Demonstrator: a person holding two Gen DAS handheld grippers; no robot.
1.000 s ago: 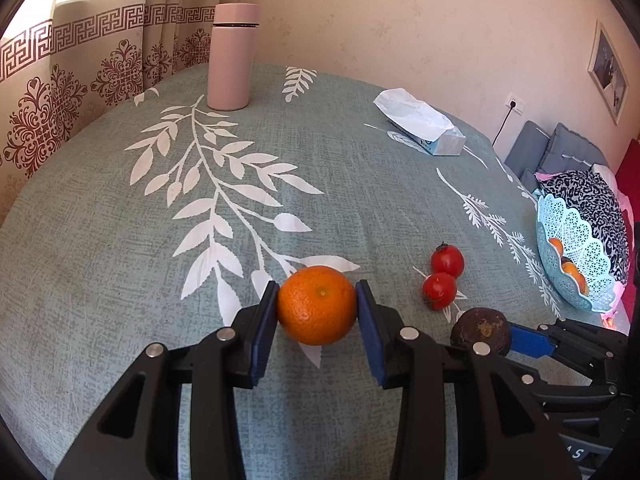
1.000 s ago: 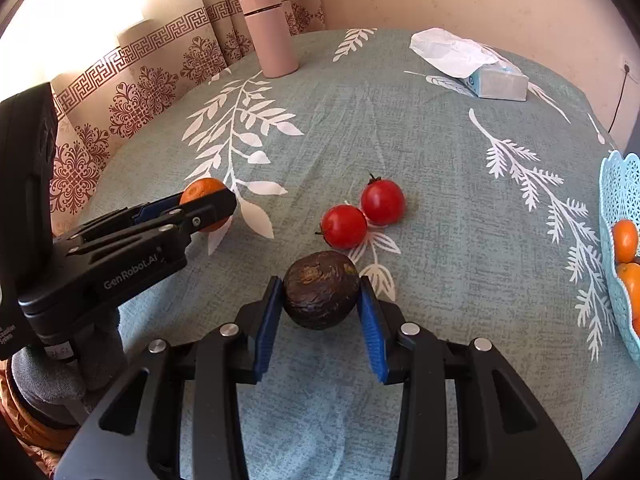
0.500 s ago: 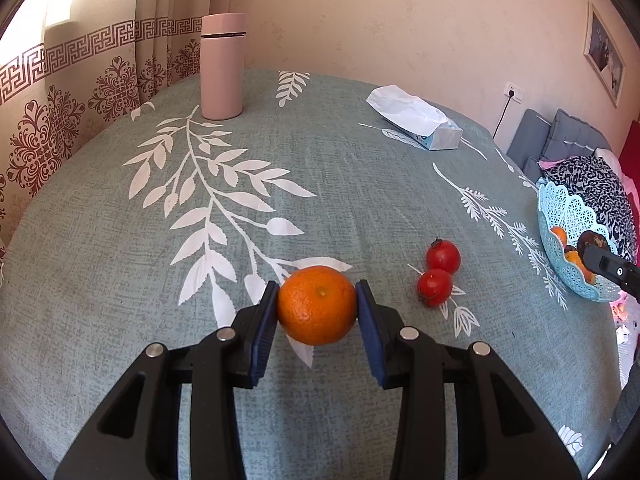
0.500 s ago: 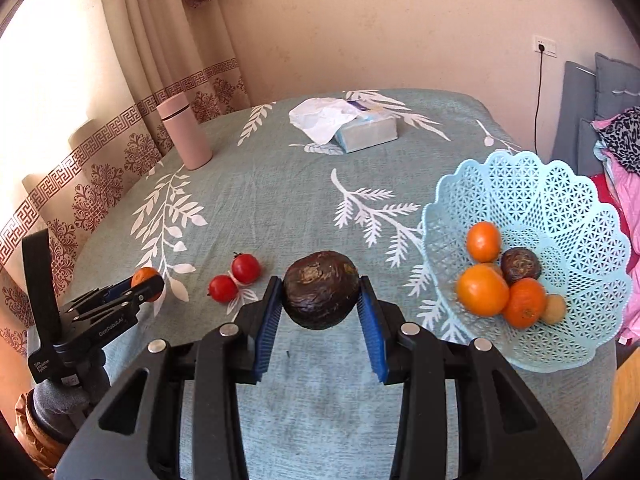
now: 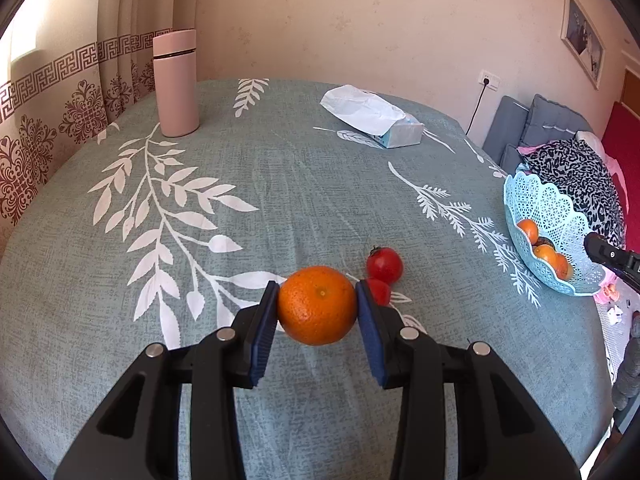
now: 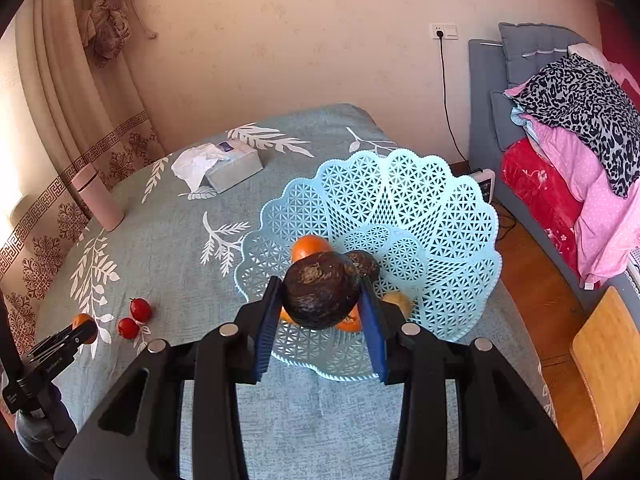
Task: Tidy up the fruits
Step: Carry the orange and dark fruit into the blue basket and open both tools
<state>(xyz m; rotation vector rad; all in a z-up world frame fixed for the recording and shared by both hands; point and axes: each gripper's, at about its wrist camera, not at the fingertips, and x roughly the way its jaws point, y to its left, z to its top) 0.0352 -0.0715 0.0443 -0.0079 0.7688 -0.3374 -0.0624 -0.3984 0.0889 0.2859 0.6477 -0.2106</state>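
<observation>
My left gripper [image 5: 317, 305] is shut on an orange [image 5: 317, 305] and holds it above the table. Two red tomatoes [image 5: 385, 265] lie just right of it; the nearer one is partly hidden by my right finger. My right gripper [image 6: 320, 295] is shut on a dark brown fruit [image 6: 320, 295] and holds it over the near side of the light blue basket [image 6: 448, 216]. The basket holds oranges [image 6: 311, 247], another dark fruit [image 6: 366, 264] and a small yellowish fruit [image 6: 398, 300]. In the left wrist view the basket [image 5: 560, 216] stands at the table's right edge.
A pink flask [image 5: 176, 82] stands at the back left and a tissue box [image 5: 376, 116] at the back middle. In the right wrist view a sofa with piled blankets [image 6: 572, 128] is right of the table, and a wooden stool [image 6: 612, 372] near the corner.
My right gripper has carried the dark fruit from the table's middle to above the basket. My left gripper has lifted the orange and shifted right toward the tomatoes.
</observation>
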